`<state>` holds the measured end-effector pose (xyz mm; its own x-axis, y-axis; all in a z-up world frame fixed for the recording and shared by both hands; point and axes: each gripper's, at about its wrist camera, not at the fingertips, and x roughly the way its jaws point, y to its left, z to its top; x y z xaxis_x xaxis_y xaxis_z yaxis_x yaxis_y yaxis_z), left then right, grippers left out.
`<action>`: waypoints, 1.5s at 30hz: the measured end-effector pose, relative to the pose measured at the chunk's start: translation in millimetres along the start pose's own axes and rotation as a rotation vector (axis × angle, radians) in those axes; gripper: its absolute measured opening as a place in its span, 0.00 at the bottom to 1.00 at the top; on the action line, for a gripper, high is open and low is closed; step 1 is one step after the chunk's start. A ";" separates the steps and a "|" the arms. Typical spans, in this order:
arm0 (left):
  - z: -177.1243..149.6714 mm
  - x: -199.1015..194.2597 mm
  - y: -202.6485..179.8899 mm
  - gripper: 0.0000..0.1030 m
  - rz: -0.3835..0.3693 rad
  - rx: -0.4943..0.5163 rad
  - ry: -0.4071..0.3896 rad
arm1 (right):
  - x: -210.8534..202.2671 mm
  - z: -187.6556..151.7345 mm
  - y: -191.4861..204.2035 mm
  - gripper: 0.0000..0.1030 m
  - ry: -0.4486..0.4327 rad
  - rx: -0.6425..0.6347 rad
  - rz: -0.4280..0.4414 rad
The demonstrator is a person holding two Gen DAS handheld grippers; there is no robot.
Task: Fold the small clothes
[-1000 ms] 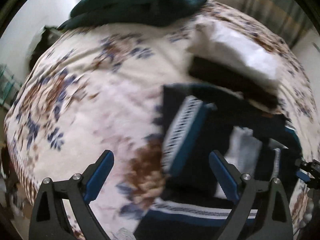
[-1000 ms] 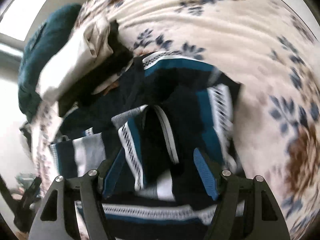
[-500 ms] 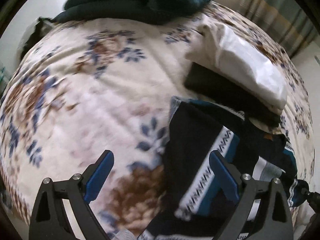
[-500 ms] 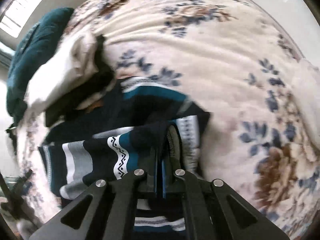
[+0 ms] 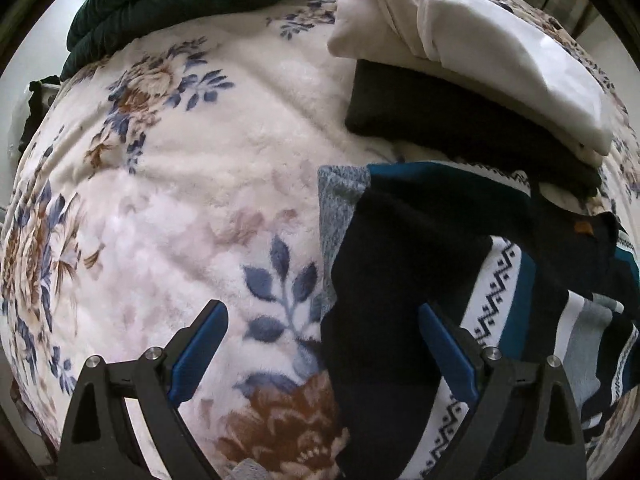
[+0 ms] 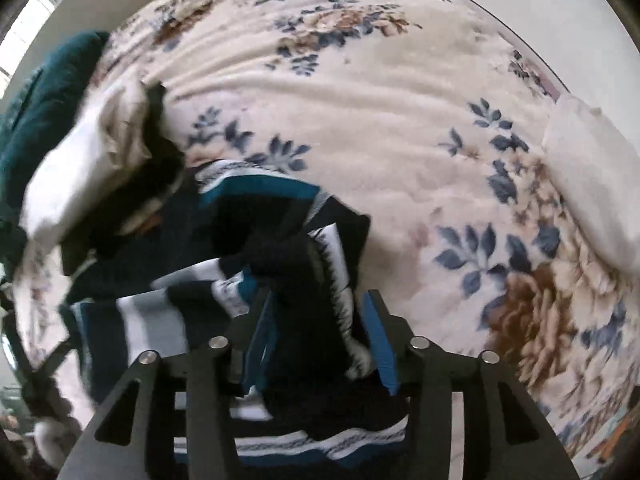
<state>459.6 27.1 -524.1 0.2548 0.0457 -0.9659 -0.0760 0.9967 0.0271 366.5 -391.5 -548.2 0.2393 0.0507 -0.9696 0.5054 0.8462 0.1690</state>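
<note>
- A navy knitted sweater with teal, white and grey patterned bands (image 5: 404, 280) is seen lying crumpled on a cream fleece blanket printed with blue and brown flowers (image 5: 180, 208), apparently so it can be folded.
- The right gripper (image 6: 324, 340) is shown with jaws that have just been opening; a bunched fold sits between them, apparently released.
- The left gripper (image 5: 320, 352) is held spread wide, straddling the sweater's edge, nothing pinched.
- No container is shown; a stack of folded white and black clothes (image 5: 472, 80) is seen just beyond.

Knitted sweater (image 5: 400, 280) (matt wool) on plush fleece blanket (image 5: 180, 200).
</note>
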 end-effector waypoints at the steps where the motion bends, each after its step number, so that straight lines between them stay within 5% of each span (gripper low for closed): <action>1: -2.7 -0.4 0.7 0.94 -0.003 -0.002 0.004 | 0.6 -3.2 -0.7 0.54 0.008 0.014 0.019; 5: -8.2 0.4 -0.6 0.94 0.008 0.005 0.013 | 29.6 -13.7 -15.4 0.54 0.111 0.121 0.045; 6: -7.9 0.6 -1.0 0.94 0.015 0.008 0.012 | 37.5 -14.3 -20.3 0.44 0.121 0.136 0.015; 8: -6.2 -2.1 -3.2 0.94 0.025 0.011 0.006 | 52.7 -13.9 -28.9 0.43 0.151 0.140 -0.106; 10: -4.9 -11.9 -8.8 0.94 0.040 0.016 -0.007 | 54.1 -9.3 -33.2 0.43 0.185 0.158 -0.099; 13: -5.7 -37.2 -17.3 0.94 0.020 0.021 -0.063 | 12.7 -4.5 -11.6 0.44 0.052 0.057 -0.108; 15: -5.7 -42.6 -25.5 0.94 0.007 0.039 -0.076 | -3.8 -6.6 7.8 0.49 0.004 -0.013 -0.048; 18: -5.9 -24.5 -38.4 0.94 0.030 0.085 -0.047 | 15.0 -8.3 41.7 0.49 0.118 -0.116 0.143; 20: -0.7 -1.8 -37.8 0.94 0.035 0.089 0.012 | 47.1 -7.8 52.8 0.49 0.191 -0.130 0.186; 24: 13.3 14.9 -23.5 0.94 0.013 0.039 0.038 | 86.1 23.2 43.9 0.44 0.138 -0.122 0.005; 29: 19.7 5.8 -10.2 0.94 -0.013 0.011 0.028 | 70.5 45.8 32.7 0.43 0.089 -0.074 -0.036; 34: -0.1 -15.7 -6.7 0.94 -0.049 0.021 -0.001 | 32.6 21.5 52.4 0.51 0.069 -0.172 0.008; 37: -17.4 4.4 -8.7 0.94 0.021 0.076 0.034 | 51.9 -9.4 55.9 0.51 0.140 -0.275 -0.084; 39: -20.9 20.8 -0.8 0.96 -0.016 0.048 0.073 | 74.3 -27.1 47.3 0.49 0.191 -0.294 -0.176; 43: -13.1 14.4 7.4 0.95 -0.053 0.014 0.064 | 84.6 -36.7 38.7 0.49 0.203 -0.277 -0.201; 45: -7.2 -2.2 10.9 0.95 -0.049 0.020 0.011 | 74.1 -35.0 45.6 0.59 0.192 -0.274 -0.203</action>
<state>451.3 37.4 -523.5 0.2467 -0.0039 -0.9691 -0.0445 0.9989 -0.0153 378.3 -330.6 -618.5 -0.0151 -0.0560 -0.9983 0.2804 0.9581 -0.0579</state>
